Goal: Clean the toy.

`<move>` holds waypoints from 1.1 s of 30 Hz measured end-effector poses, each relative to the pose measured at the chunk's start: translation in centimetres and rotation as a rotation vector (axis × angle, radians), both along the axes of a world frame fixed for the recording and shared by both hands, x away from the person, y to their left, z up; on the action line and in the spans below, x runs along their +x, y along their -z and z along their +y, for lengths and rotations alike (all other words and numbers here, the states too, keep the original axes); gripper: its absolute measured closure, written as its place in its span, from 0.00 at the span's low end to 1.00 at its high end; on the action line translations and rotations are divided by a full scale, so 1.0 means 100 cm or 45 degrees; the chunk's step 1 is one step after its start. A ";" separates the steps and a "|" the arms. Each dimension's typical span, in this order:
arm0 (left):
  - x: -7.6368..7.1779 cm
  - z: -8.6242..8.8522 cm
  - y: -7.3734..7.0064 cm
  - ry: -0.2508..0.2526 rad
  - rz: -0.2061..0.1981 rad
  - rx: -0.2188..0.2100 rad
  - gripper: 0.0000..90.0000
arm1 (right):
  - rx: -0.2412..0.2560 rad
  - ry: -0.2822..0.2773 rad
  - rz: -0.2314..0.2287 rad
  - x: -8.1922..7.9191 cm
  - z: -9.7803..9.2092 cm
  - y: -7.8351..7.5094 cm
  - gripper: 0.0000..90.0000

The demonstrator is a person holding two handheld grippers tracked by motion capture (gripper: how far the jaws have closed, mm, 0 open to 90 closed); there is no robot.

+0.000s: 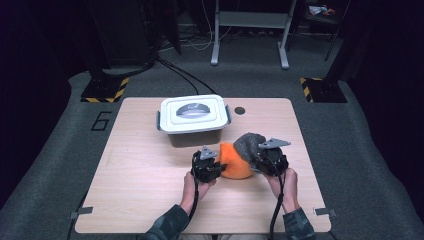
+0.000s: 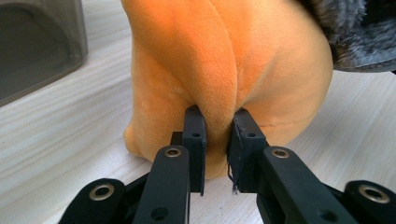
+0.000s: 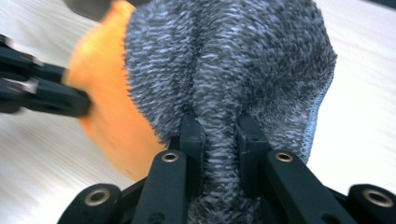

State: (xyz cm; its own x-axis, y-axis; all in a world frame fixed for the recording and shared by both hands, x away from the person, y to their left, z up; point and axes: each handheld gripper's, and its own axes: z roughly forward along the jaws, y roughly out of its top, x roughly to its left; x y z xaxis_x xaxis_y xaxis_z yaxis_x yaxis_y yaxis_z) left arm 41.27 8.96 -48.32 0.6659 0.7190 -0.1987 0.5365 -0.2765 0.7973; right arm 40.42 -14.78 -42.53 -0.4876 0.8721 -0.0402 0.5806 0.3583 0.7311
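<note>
One orange plush (image 1: 235, 162), one grey sock (image 1: 248, 143), one lidded box (image 1: 194, 120), two grippers.

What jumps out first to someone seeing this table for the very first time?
The bright orange plush toy near the table's middle, pinched on a fold by the left gripper. A fuzzy grey cloth lies against its right side, clamped by the right gripper. Behind them sits a lidded white box.
</note>
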 end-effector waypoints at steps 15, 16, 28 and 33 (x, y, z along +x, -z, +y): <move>0.000 0.000 0.001 -0.015 -0.004 -0.008 0.87 | -0.033 0.115 0.232 0.015 -0.029 0.064 0.84; 0.000 0.001 0.000 -0.004 -0.004 0.007 0.87 | -0.021 0.118 0.232 0.015 -0.029 0.066 0.84; 0.000 0.000 0.001 -0.015 -0.008 -0.007 0.87 | 0.039 0.150 0.094 0.003 -0.042 0.022 0.85; 0.000 0.000 0.001 -0.013 -0.008 -0.008 0.87 | 0.069 0.093 -0.006 -0.006 -0.038 -0.003 0.84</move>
